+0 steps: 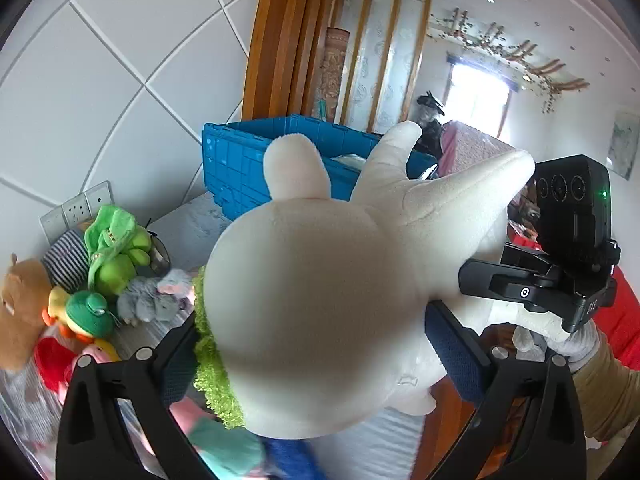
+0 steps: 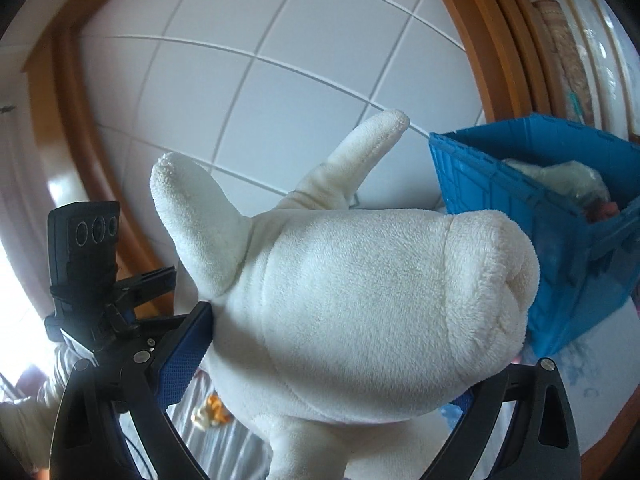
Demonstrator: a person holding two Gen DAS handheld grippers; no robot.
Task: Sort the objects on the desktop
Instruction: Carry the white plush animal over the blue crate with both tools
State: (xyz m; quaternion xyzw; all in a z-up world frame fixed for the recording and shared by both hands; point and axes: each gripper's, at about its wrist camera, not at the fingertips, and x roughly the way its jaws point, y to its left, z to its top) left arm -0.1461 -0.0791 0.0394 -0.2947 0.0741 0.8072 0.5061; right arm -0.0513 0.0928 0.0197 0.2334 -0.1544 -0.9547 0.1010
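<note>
Here both grippers' jaws clamp the white plush point(image 1: 320, 288), hiding the blue crate point(image 1: 236, 164) (toy pile point(image 1: 100, 280) leftward).

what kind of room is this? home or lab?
Likely a home living space, not a lab. The white plush toy is held over a table strewn with soft toys beside a blue crate; behind are a wooden slatted partition, a tiled wall with sockets and a bright window.
</note>
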